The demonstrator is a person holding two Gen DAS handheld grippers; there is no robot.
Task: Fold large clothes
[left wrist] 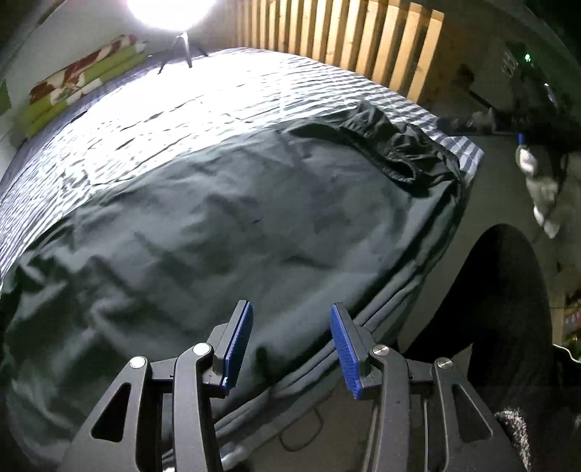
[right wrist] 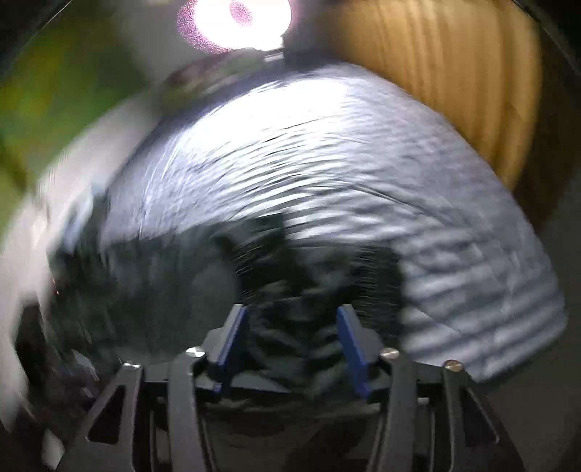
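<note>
A large dark grey-green garment (left wrist: 218,225) lies spread on a bed, its bunched end (left wrist: 392,145) at the far right near the corner. My left gripper (left wrist: 290,308) hovers over the garment's near edge, where the cloth hangs off the bed. Its blue pads stand apart with nothing pinched between them. The right wrist view is smeared by motion. There my right gripper (right wrist: 291,310) stands with its jaws apart over rumpled dark cloth (right wrist: 297,348). The cloth lies under and between the pads, which do not press on it.
The bed wears a blue-and-white checked sheet (left wrist: 218,109), glaring under a bright lamp (left wrist: 170,11). A wooden slat wall (left wrist: 345,32) stands behind it. A folded green and red blanket (left wrist: 80,87) lies at the far left. A person's dark leg (left wrist: 508,308) stands beside the bed.
</note>
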